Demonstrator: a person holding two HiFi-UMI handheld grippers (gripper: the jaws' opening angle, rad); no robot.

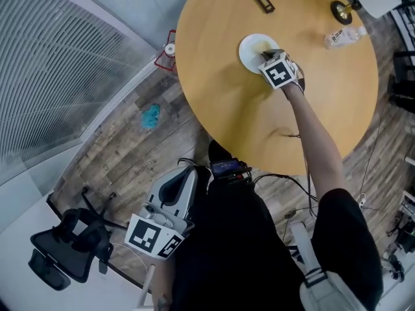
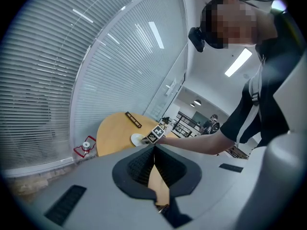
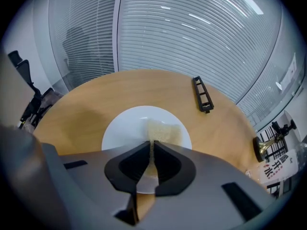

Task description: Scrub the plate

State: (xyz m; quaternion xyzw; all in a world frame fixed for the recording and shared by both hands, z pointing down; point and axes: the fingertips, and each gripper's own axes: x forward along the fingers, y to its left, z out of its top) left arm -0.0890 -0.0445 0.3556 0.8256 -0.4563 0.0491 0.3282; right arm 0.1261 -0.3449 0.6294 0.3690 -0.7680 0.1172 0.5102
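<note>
The white plate (image 1: 249,51) sits on the round wooden surface (image 1: 246,115), toward its far side. The right gripper (image 1: 280,70) reaches over the plate's near right edge and covers that part of the rim in the head view.

In the right gripper view, the fingers (image 3: 144,150) are pressed nearly together on a pale yellow sponge (image 3: 164,130). Only a thin sliver of the sponge shows between them. The rest spreads out beyond the tips onto the middle of the plate (image 3: 115,128). The plate's near rim is cut off by the gripper body, and I cannot tell how much of the sponge lies under the fingers.

The left gripper (image 1: 170,203) is held low beside the person's hip, well apart from the surface. Its fingers (image 2: 144,164) meet at the tips with nothing between them.

A black slotted strip (image 3: 202,94) lies on the surface beyond the plate. A brass stand (image 3: 263,146) and a plastic bottle (image 1: 342,36) sit near the right edge, and the bottle is mostly cropped in the right gripper view.
</note>
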